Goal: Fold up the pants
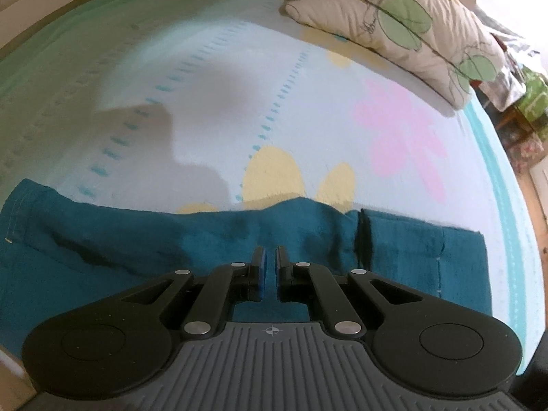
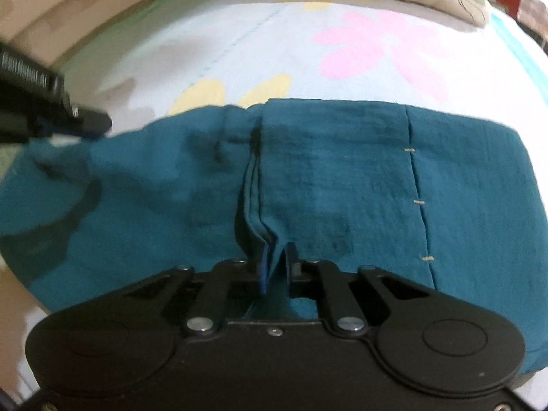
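The right gripper (image 2: 276,267) has its jaws drawn in on a raised ridge of teal cloth: a stacked fold edge of the pants (image 2: 342,178) runs from the far side straight down between its blue pads (image 2: 263,267), and the layers look pinched there. That edge lies near the middle of the garment. To its right the cloth is flat and smooth, crossed by a dark seam line with small pale stitches (image 2: 420,202), and ends in a fairly straight right border. To its left the fabric is looser, with creases and a small bunched tuck near the far edge.

The left gripper (image 1: 271,262) has its jaws pressed nearly together, only a thin slit showing between the pads. In its own view it hovers low over the pants (image 1: 171,243) with no cloth visibly between the pads. In the right wrist view it reaches in from the far left (image 2: 85,125) at the garment's far-left edge; whether it nips a bit of cloth there I cannot tell.

The pants lie across the near part of a bed, on a pale sheet (image 1: 222,102) printed with pink and yellow petals, well short of the leaf-patterned pillow (image 1: 394,24) at the far right.

As for progress, the garment already looks doubled into a long band with one folded panel on the right. By my reckoning a further fold across the length is under way, and the rumpled left part has yet to be smoothed and brought over.
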`<action>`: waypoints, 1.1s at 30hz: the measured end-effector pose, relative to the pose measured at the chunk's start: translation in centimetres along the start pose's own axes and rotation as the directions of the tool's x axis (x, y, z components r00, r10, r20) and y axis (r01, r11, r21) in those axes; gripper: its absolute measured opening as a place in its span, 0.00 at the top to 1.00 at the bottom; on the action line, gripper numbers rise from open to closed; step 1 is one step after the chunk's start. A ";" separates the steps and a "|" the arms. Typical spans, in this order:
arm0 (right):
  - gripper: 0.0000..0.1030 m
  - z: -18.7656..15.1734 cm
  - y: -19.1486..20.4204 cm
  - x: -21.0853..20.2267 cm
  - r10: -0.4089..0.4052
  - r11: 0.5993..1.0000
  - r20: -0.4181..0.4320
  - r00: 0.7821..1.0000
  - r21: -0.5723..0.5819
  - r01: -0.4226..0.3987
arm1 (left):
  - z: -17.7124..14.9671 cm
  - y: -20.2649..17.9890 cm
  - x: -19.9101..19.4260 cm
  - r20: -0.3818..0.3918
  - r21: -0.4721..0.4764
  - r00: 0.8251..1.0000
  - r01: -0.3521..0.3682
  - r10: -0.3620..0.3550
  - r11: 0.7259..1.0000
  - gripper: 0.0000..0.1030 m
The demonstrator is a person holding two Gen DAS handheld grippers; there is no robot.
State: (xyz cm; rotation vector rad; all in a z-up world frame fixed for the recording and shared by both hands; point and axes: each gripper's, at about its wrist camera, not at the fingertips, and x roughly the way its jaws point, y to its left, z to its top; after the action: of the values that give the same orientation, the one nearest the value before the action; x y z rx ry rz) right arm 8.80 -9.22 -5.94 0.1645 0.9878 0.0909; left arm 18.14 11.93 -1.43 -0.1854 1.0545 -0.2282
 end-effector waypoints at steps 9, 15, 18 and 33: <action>0.88 0.4 -0.6 -2.6 0.092 0.993 0.047 0.995 0.066 -0.095 | 0.0 0.1 0.4 -0.016 -0.016 1.000 0.013 -0.013 1.000 0.95; 0.88 0.8 1.5 -1.3 0.137 0.990 0.043 0.990 0.039 -0.138 | -0.1 0.0 0.7 -0.024 -0.010 1.000 0.017 -0.017 1.000 0.95; 0.88 0.3 2.0 0.7 0.112 0.993 -0.009 0.994 0.031 -0.112 | -0.1 0.2 0.7 -0.028 -0.020 0.999 0.016 -0.017 1.000 0.95; 0.66 4.4 0.9 1.4 0.144 0.986 0.104 0.984 0.070 -0.152 | 0.0 1.2 0.4 -0.012 -0.078 1.000 0.006 -0.007 0.997 0.95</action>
State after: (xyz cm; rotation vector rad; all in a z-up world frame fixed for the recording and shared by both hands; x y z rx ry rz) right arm 13.24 -8.54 -4.52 0.3117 0.8806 0.1789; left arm 18.48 12.92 -2.09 -0.2575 1.0762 -0.1944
